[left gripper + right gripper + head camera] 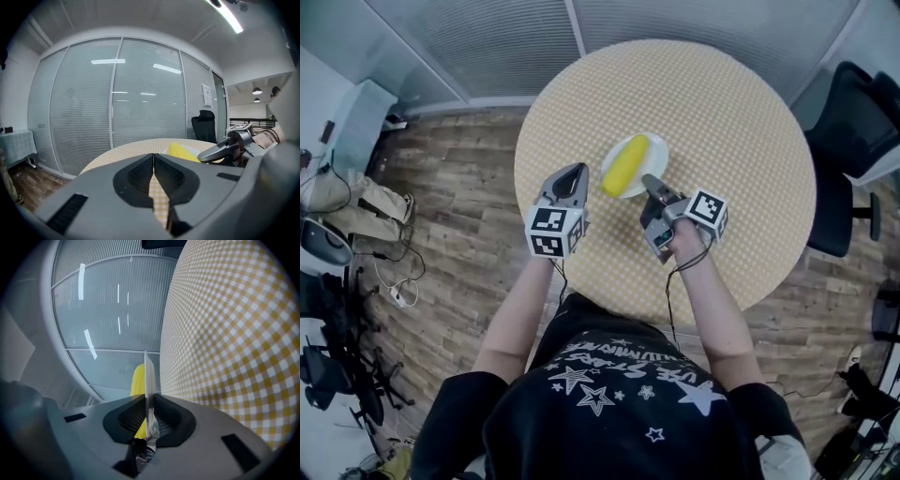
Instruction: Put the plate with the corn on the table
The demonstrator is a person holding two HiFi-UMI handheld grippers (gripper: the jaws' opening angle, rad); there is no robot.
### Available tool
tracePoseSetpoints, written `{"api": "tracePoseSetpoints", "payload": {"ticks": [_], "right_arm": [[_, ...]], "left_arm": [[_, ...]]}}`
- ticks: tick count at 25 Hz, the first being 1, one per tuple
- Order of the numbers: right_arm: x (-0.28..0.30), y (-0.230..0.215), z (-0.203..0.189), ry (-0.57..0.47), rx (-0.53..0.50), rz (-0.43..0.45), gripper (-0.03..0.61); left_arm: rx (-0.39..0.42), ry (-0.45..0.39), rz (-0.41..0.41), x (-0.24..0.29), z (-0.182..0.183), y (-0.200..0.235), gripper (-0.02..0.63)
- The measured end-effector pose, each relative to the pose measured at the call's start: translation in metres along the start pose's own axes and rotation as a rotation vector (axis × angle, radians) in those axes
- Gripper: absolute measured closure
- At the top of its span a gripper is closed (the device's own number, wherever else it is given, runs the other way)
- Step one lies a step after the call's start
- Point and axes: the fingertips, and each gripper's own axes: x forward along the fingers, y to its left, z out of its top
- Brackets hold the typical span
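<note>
Plate with corn is being clamped by right gripper over tabletop; left gripper fingers, pressed together, are being held alongside; chair nearby.

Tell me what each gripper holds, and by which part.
The right gripper holds the white plate, with the corn on it, by its near rim. The left gripper is shut and holds nothing.

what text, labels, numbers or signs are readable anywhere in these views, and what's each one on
Nothing reads clearly.
shirt: white lettering among stars, too warped and blurred to read.
sheet on the glass wall: print too small to read.
left marker cube, right marker cube: square patterns only, no letters or numbers.
plate, corn: no print.
</note>
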Motion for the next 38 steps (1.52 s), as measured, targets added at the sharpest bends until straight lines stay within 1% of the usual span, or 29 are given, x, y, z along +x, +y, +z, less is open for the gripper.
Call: {"api": "tracePoseSetpoints", "payload": {"ticks": [2, 6, 9, 11, 13, 16, 19, 25, 33, 38], "right_arm": [[0.015, 0.001, 0.000, -0.012, 0.000, -0.006, 0.528], [0.052, 0.009, 0.002, -0.034, 0.026, 0.023, 0.528], [0.083, 0.013, 0.005, -0.038, 0.012, 0.018, 0.528], [0.101, 0.013, 0.007, -0.049, 0.023, 0.014, 0.528], [0.118, 0.008, 0.012, -0.067, 0.035, 0.006, 0.528], [0.147, 0.006, 0.021, -0.086, 0.027, -0.009, 0.528], [0.176, 0.004, 0.032, -0.106, 0.025, -0.002, 0.528], [0.218, 0.000, 0.059, -0.146, -0.011, 0.011, 0.528], [0.267, -0.017, 0.077, -0.178, 0.026, -0.006, 0.528], [0.292, -0.030, 0.085, -0.187, 0.048, -0.003, 0.528]], "left_arm": [[-0.010, 0.001, -0.008, 0.008, 0.000, 0.016, 0.604], [-0.017, -0.008, -0.022, 0.027, 0.007, 0.051, 0.604], [-0.023, -0.014, -0.033, 0.044, 0.011, 0.080, 0.604], [-0.021, -0.012, -0.042, 0.055, 0.012, 0.098, 0.604], [-0.020, -0.008, -0.054, 0.067, 0.011, 0.114, 0.604], [-0.019, -0.004, -0.068, 0.087, 0.010, 0.142, 0.604], [-0.021, 0.007, -0.083, 0.109, 0.003, 0.167, 0.604], [-0.033, 0.006, -0.121, 0.144, -0.004, 0.191, 0.604], [-0.026, 0.009, -0.155, 0.183, -0.007, 0.213, 0.604], [-0.031, 0.013, -0.158, 0.202, -0.010, 0.230, 0.604]]}}
